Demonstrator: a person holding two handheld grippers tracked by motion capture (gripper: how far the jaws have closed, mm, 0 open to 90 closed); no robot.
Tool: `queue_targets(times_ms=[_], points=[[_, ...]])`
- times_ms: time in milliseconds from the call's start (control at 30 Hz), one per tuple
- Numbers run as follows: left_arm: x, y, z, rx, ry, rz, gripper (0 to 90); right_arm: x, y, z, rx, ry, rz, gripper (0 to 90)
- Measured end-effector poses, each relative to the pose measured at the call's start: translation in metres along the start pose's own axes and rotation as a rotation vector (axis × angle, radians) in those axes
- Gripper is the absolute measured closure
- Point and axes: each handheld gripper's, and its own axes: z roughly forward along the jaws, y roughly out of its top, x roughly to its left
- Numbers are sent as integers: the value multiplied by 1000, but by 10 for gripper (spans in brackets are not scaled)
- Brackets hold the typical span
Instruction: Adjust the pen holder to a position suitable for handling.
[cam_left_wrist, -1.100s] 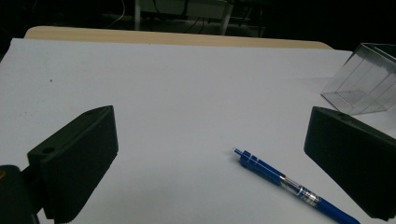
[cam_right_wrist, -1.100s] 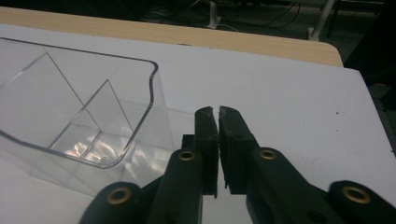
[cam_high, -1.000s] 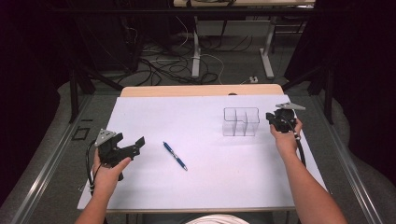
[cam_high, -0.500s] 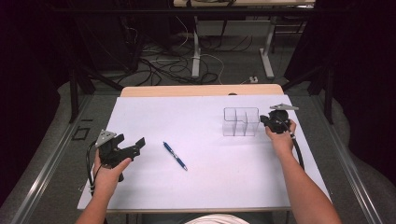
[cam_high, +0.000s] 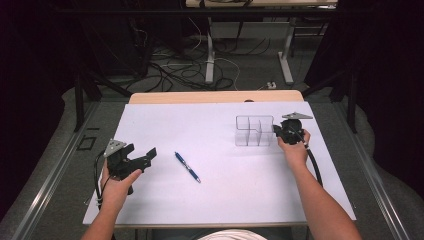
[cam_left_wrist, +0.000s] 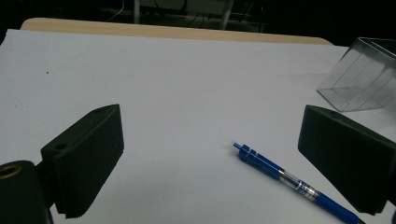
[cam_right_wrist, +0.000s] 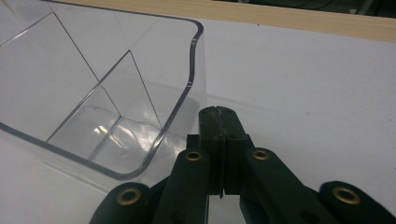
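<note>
Right of centre in the high view, the right gripper (cam_high: 278, 131) sits with jaws pressed together, its tips at the clear divided organizer (cam_high: 254, 130). Lower left, the left gripper (cam_high: 145, 157) gapes wide near the blue pen (cam_high: 187, 167) on the white table (cam_high: 220, 190).

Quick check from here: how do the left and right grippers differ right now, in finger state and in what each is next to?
The left gripper has its fingers spread wide; the right gripper has them pressed shut. The left sits near the blue pen, nothing between its fingers; the right is at the clear organizer, tips against its outer wall. Both are hand-held, low over the white table.
</note>
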Motion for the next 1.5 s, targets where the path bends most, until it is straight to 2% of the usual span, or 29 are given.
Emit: queue_targets(times_ms=[33,100,233,300,333,433,833,1067,1200,1233,1500], points=[[0,0,0,0,0,0,72,1,0,1,-2,5,-8,900],[0,0,0,0,-1,-1,73,8,0,2,-2,11,6,900],[0,0,0,4,-2,0,76,18,1,6,-1,25,-9,900],[0,0,0,4,-2,-1,76,27,2,10,1,34,-13,900],[0,0,0,6,-1,-1,77,34,2,13,2,40,-33,900],[0,0,0,5,-2,-1,78,45,1,18,2,50,-24,900],[-1,0,1,6,-7,2,79,72,1,32,-5,90,-11,900],[-1,0,1,5,-8,3,80,89,5,38,-4,113,-30,900],[-1,0,1,5,-7,3,80,96,6,40,-1,122,-34,900],[-1,0,1,5,-8,3,80,98,6,41,1,127,-22,900],[-1,0,1,7,-10,6,81,99,6,41,-1,129,-28,893]])
